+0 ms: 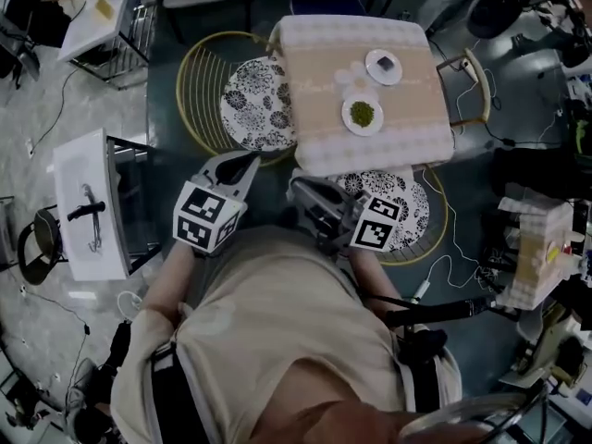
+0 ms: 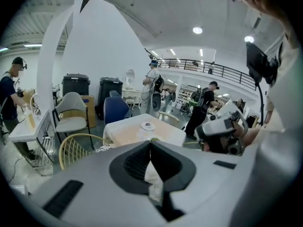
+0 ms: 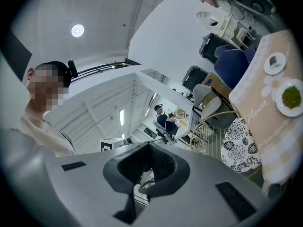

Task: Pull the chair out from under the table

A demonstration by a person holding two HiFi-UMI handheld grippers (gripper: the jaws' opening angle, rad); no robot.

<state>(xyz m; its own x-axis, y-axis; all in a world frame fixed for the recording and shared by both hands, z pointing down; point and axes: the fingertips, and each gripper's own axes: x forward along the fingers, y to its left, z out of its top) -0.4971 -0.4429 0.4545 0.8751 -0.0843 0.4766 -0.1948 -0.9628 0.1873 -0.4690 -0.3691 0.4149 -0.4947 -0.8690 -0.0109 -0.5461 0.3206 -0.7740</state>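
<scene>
gold wire rims a chair [image 1: 416, 206] with a black-and-white flowered seat cushion. it sits partly tucked under the near edge of the cloth-covered worktop [image 1: 314, 109], just ahead of the person. a second chair [image 1: 254, 104] of the same make stands at the worktop's left side. the left tongs [image 1: 242, 166] and right tongs [image 1: 301, 190] are both closed together, gripping nothing.

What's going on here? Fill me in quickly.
A person stands at a cloth-covered table, a gripper in each hand. The left gripper and right gripper are both shut and empty, held near the body. The nearest floral-cushioned chair sits partly under the table, untouched.
</scene>
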